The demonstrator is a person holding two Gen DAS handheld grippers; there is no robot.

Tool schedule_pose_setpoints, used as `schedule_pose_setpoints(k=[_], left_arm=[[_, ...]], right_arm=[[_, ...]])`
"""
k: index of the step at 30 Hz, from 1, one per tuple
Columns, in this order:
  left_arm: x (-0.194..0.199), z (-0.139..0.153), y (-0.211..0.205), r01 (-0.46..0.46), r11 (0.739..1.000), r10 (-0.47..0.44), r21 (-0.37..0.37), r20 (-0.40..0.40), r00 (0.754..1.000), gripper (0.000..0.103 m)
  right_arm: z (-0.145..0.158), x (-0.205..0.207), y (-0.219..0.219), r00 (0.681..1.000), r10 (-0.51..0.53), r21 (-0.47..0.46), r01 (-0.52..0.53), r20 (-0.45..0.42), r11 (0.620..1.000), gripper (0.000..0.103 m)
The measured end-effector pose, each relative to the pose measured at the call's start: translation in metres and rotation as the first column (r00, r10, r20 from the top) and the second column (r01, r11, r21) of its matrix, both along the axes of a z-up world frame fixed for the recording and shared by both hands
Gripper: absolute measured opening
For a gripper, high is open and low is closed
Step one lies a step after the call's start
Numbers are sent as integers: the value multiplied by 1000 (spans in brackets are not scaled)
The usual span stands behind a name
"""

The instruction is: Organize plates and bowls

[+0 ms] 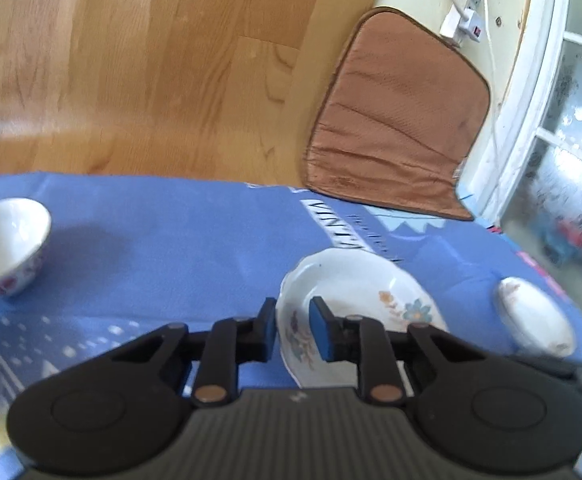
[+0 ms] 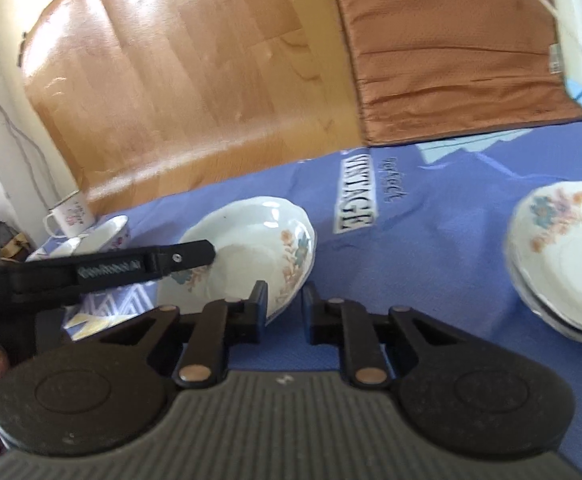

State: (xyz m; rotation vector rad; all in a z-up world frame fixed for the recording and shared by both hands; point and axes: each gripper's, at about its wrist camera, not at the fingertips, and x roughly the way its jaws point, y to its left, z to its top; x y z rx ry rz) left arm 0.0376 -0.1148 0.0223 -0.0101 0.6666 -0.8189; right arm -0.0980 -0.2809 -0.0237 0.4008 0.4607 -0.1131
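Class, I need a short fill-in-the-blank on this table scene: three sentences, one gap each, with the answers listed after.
1. The left claw has its fingers on either side of the rim of a floral ____.
2. The tablecloth under the dishes is ____ in colour.
3. Near the small bowl, a white ____ stands at the table's far edge.

Missing words: plate; blue; mug
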Motion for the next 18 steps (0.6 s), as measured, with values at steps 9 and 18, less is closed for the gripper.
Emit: schedule_pose_setpoints(k=[9,18], left_arm=[[-59,34,-83,145,989,-144,-3,46,988,19],[-102,27,-166,254,966,-257,55,45,965,19]], right_arm=[[20,-61,-60,981,-191,75,189,19,979,19],[15,-111,-124,915,-400,79,396,44,915,19]])
